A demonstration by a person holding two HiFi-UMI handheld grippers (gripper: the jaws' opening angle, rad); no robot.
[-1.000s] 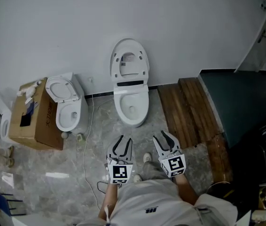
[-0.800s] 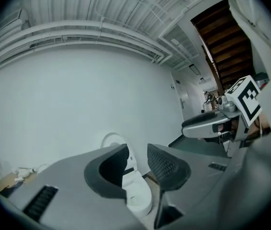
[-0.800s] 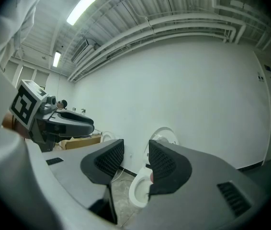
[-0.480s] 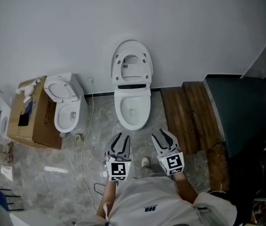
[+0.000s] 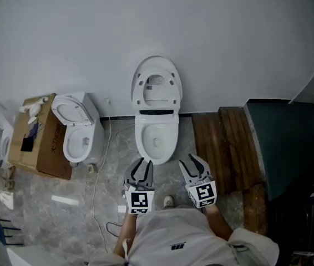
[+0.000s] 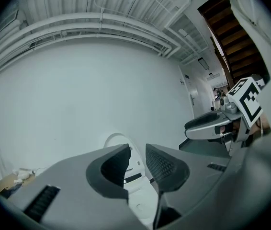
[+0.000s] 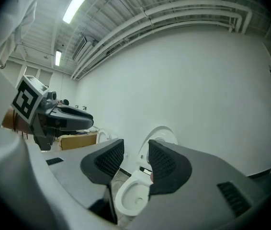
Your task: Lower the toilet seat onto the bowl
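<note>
- Distance has shrunk: the bowl (image 5: pixel 156 137) now lies just ahead of my left tongs (image 5: pixel 141 170) and right tongs (image 5: pixel 197 167).
- Toilet seat (image 5: pixel 156 85) still stands upright against the wall, untouched.
- Both pairs of jaws are together and empty; the left has only just closed.

even ceiling light, sharp, fisheye-bent edges.

- The person now stands closer to the toilet bowl (image 5: pixel 157 140); in the head view its front rim is level with the tips of the left gripper (image 5: pixel 144 164) and right gripper (image 5: pixel 191 159), where a strip of floor separated them before;
- the left gripper's jaws are closing, from slightly apart to almost together, with nothing between them;
- the shoe (image 5: pixel 168 201) shows lower, nearer the person's body;
- the second toilet (image 5: pixel 79 132) and cardboard box (image 5: pixel 40 143) sit lower in the head view.
</note>
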